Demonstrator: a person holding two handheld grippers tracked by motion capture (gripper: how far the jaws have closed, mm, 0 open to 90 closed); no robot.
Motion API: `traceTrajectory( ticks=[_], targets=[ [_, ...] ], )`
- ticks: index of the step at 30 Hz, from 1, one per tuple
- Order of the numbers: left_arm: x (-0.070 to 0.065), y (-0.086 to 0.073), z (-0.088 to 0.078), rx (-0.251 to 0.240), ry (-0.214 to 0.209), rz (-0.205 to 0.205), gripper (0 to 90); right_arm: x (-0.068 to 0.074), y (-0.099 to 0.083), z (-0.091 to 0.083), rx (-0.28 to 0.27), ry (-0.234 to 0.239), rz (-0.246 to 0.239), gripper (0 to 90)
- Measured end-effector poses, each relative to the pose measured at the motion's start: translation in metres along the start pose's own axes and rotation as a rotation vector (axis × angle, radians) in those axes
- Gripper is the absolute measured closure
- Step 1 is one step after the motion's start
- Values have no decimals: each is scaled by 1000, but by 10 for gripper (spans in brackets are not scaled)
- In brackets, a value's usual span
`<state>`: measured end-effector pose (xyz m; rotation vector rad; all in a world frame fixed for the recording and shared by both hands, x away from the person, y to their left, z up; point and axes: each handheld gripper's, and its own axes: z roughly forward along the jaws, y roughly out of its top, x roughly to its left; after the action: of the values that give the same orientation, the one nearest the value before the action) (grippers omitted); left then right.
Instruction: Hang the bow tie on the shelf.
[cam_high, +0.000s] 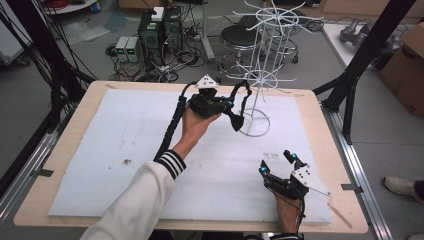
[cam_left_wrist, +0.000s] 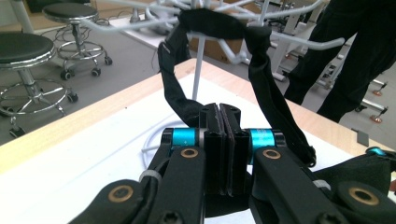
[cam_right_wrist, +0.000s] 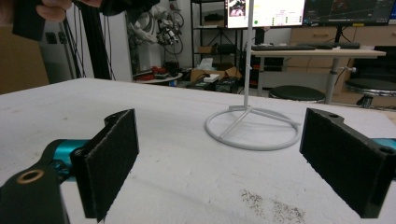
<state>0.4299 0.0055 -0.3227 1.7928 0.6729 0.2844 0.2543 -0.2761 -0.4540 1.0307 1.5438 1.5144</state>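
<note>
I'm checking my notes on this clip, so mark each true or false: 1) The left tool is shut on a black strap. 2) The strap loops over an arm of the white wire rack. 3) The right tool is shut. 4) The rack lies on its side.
1) True: the left tool pinches the black strap.
2) True: it hangs over an arm of the white wire rack.
3) False: the right tool is open, nothing between its jaws.
4) False: the rack stands upright on its ring base.
</note>
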Motion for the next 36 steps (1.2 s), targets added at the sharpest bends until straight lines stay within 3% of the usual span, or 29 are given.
traceTrajectory(
  ticks=[14, 21, 24, 30, 34, 36],
  targets=[
    [2, -7, 6, 19, 4, -9, 877, 0, 0, 0, 3, -2, 5, 107],
    [1, -9, 8, 22, -5, -10, 830, 0, 0, 0, 0, 0, -3, 107],
    [1, -9, 8, 19, -11, -6, 742, 0, 0, 0, 0, -1, -3, 107],
    [5, -8, 4, 19, -28, -19, 479, 0, 0, -1, -2, 0, -1, 107],
    [7, -8, -1, 60, -45, -10, 260, 0, 0, -1, -4, 2, 0, 107],
    [10, -9, -7, 32, -45, -10, 206, 0, 0, -1, -5, 4, -2, 107]
  ],
)
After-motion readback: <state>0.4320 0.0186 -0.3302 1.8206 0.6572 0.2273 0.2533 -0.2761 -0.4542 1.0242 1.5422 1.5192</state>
